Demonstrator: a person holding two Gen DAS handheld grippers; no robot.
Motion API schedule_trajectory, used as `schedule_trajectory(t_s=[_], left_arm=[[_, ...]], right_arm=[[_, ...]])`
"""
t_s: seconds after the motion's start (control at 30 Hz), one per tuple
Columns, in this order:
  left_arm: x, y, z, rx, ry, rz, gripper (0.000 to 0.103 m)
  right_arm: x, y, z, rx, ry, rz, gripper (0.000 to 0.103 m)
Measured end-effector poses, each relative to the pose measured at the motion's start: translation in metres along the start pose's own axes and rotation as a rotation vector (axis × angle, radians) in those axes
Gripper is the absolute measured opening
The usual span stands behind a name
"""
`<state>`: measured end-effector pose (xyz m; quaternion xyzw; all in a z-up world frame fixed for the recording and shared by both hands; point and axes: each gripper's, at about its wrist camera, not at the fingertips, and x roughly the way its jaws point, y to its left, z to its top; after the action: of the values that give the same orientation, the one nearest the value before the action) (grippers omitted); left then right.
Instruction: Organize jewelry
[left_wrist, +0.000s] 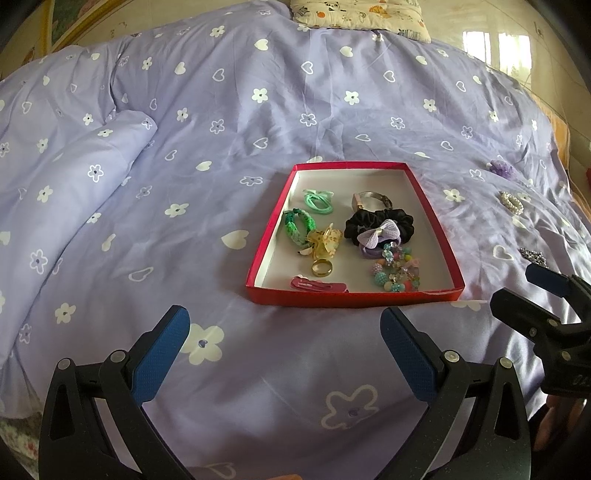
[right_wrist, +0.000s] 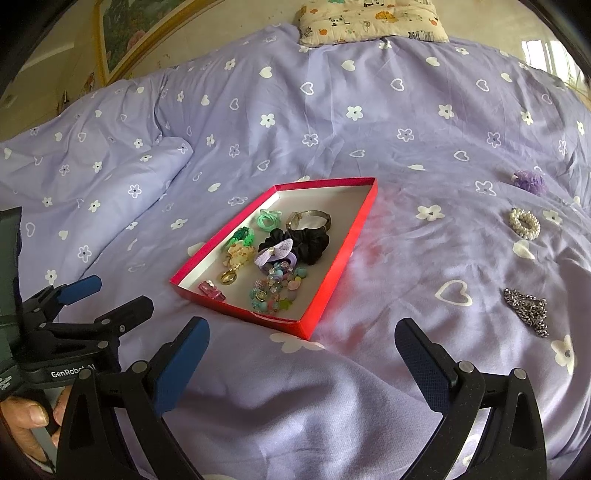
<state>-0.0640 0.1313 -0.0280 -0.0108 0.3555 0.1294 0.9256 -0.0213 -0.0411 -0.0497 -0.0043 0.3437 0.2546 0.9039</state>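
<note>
- Bedspread (left_wrist: 258, 110), lilac with white hearts and flowers, spread across a bed; printed pillow (left_wrist: 358, 14) at the far edge.
- Red tray (left_wrist: 266, 236) with a white floor, lying on the bedspread just ahead of both grippers.
- Inside the tray: black scrunchie (left_wrist: 399, 219), metal watch (left_wrist: 371, 199), mint hair ties (left_wrist: 319, 201), green braided band (left_wrist: 297, 223), gold ring (left_wrist: 322, 267), pink hair clips (left_wrist: 317, 285), lilac bow (left_wrist: 382, 232), beaded bracelet (left_wrist: 397, 271).
- Outside the tray, on the fabric to its right: purple pompom tie (right_wrist: 532, 181) farthest, pearl bracelet (right_wrist: 524, 223) nearer, silver chain (right_wrist: 528, 310) nearest, all well apart from the tray.
- Left gripper (left_wrist: 284, 354) hovering over bare fabric short of the tray's near wall, blue pads spread wide, nothing between them.
- Right gripper (right_wrist: 301, 367) likewise wide and empty, above the fabric between tray and chain.
- Hand (right_wrist: 26, 424) on the left gripper's handle, seen at the right camera's lower left.
</note>
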Motion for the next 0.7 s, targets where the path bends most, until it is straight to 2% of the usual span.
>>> schedule_trajectory(t_s=[0.7], left_arm=[[0.0006, 0.0031, -0.0020, -0.004, -0.002, 0.005, 0.103]], right_arm=[[-0.0010, 0.0015, 0.0009, 0.000, 0.004, 0.004, 0.102]])
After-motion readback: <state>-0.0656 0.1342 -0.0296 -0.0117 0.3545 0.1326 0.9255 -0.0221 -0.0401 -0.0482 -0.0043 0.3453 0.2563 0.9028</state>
